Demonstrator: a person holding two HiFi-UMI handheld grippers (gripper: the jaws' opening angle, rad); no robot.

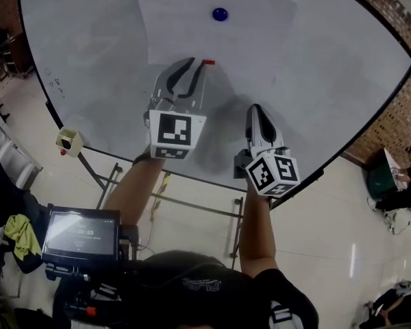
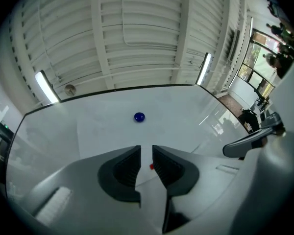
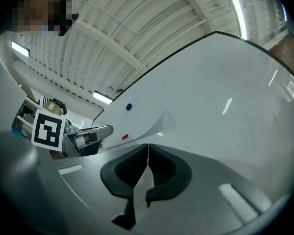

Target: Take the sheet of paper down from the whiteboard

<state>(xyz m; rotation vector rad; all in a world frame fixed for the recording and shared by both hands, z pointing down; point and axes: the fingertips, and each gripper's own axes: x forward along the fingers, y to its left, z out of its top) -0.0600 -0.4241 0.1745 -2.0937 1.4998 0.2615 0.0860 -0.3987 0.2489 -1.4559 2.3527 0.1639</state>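
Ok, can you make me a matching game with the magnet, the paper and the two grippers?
Things:
1. magnet
2. sheet of paper
3. left gripper
4. right gripper

States:
A. jaws shut
B. blue
C. jaws a little apart
D. hanging on the whiteboard

Pairs: 1-B, 2-D, 3-C, 4-A
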